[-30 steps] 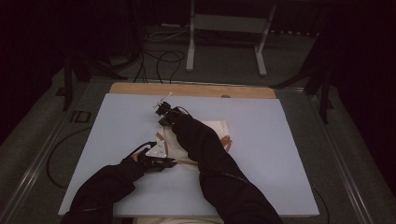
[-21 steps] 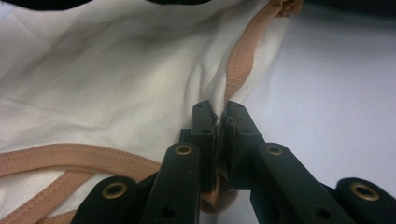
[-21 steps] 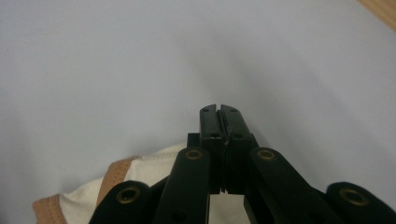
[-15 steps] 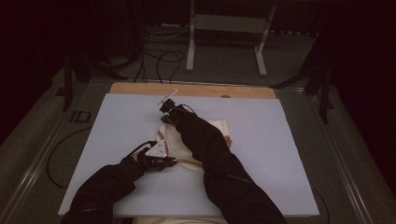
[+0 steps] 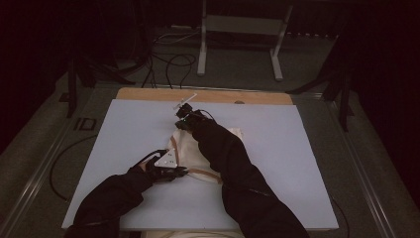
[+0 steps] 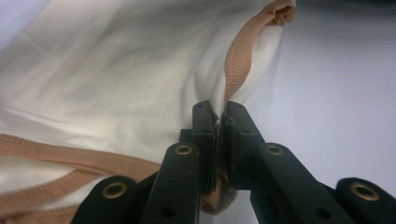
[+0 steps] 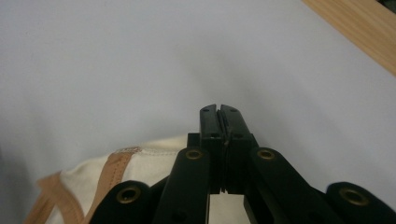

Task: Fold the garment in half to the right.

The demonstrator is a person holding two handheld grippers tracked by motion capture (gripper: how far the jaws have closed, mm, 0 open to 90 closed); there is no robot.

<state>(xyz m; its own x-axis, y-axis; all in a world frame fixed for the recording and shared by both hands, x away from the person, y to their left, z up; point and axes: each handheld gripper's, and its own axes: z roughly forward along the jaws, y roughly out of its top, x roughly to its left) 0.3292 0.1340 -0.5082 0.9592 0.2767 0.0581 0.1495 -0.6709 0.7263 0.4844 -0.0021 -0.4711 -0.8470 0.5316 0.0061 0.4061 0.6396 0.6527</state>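
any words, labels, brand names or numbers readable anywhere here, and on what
None can be read: the cream garment with its tan trim shows no tag or print, the pale blue table cover is plain, and the left gripper and right gripper show bare black metal and brass rivets.

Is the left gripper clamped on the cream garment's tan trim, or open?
Clamped. The left gripper has its jaws shut on the cream garment, with the tan trim running between them.
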